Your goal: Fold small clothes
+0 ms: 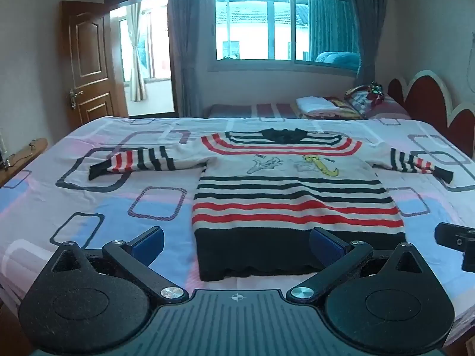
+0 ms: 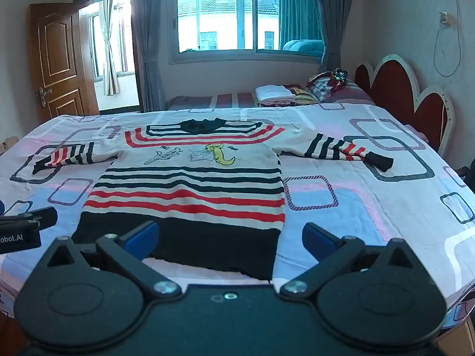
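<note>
Both claws, left gripper (image 1: pixel 236 243) and right gripper (image 2: pixel 230 238), are hovering spread wide and empty just short of the striped sweater's (image 1: pixel 294 190) hem. Folding is not yet starting. Next, each is likely needing to reach ahead to a sleeve.

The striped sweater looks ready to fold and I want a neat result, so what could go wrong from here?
1. Both sleeves lie spread wide; the right sleeve has its cuff bent, so it may fold in crooked.
2. The left tongs and right tongs stand open low at the black hem; closing there may catch the bedsheet too.
3. The sweater is a loose knit and may stretch when lifted.
</note>
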